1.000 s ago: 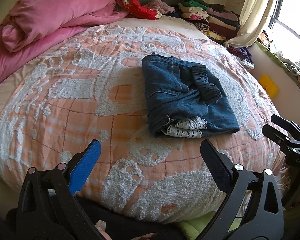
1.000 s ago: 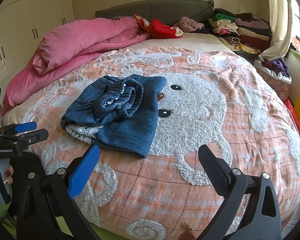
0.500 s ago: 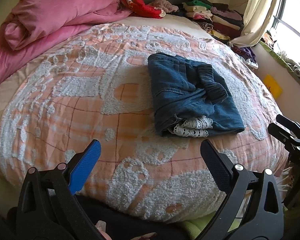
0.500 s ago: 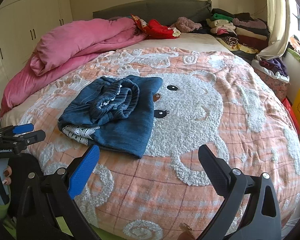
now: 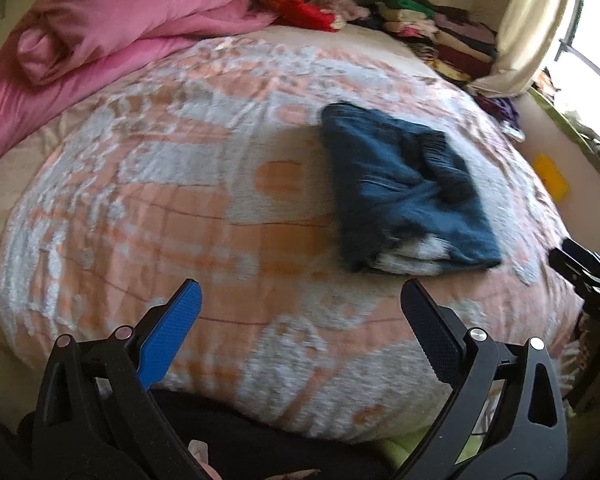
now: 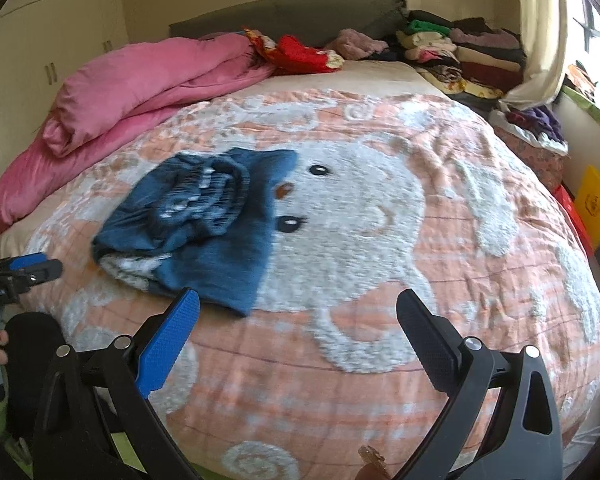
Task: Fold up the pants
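The blue denim pants point(image 5: 400, 188) lie folded in a compact bundle on the orange and white bedspread point(image 5: 180, 208), white lace trim showing at the near end. They also show in the right wrist view point(image 6: 204, 220), left of the bear's face. My left gripper point(image 5: 300, 300) is open and empty, held back at the bed's near edge, short of the pants. My right gripper point(image 6: 298, 310) is open and empty, near the bundle's front corner but apart from it. The left gripper point(image 6: 18, 274) also shows at the left edge of the right wrist view.
A pink duvet point(image 6: 148, 80) is heaped at the bed's far left. Stacked folded clothes point(image 6: 460, 52) and a red garment point(image 6: 300, 54) lie at the headboard. A curtain point(image 6: 540, 32) and a yellow box point(image 6: 596, 200) stand at the right. White cupboards point(image 6: 52, 40) stand at the left.
Both grippers have drawn back and lifted slightly from the bed, staying open. The folded pants have not moved on the bedspread.
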A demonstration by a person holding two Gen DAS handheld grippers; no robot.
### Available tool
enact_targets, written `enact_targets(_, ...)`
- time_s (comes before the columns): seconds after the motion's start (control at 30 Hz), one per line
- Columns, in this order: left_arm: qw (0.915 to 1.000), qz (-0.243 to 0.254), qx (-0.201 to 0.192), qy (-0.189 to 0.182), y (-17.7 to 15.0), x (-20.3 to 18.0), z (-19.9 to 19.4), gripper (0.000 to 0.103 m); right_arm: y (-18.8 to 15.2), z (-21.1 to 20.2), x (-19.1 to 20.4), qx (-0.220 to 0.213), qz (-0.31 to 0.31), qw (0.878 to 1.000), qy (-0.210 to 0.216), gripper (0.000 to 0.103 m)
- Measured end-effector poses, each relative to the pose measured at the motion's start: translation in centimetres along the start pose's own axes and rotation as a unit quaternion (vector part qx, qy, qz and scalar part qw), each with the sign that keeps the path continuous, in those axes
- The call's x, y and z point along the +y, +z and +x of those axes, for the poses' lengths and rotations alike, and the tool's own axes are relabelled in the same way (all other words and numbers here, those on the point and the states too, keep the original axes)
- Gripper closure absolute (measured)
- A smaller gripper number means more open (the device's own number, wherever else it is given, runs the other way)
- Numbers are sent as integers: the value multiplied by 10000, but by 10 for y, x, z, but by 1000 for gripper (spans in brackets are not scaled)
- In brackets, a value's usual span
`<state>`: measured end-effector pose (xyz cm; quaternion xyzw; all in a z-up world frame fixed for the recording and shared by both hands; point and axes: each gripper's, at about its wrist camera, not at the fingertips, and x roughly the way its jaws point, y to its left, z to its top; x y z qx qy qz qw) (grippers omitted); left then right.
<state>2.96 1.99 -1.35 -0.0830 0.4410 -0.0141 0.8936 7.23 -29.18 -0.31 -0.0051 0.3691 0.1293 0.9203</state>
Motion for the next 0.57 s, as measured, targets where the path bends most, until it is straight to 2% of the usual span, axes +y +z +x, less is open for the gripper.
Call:
enact_targets(0.1, 9989, -253, -26, 403, 12, 23, 5, 10, 2, 7, -24, -5, 225, 9995, -229, 5)
enact_targets(0.23, 9937, -647, -294, 867, 44, 70, 8, 10, 13, 21, -66, 24, 554, 9969, -562, 5)
enact_targets(0.33, 9873, -862, -157, 1327, 76, 112, 32, 10, 33, 38, -111, 9, 794, 9929, -887, 5)
enact_targets(0.47, 9722, -1345, 324, 1888, 117, 176, 90, 10, 61, 71, -176, 155, 1064, 9851, -1346, 5)
enact_targets(0.57, 9594, -1741, 413, 2181, 130, 209, 125, 8, 77, 107, -226, 465, 1302, 9778, -1576, 5)
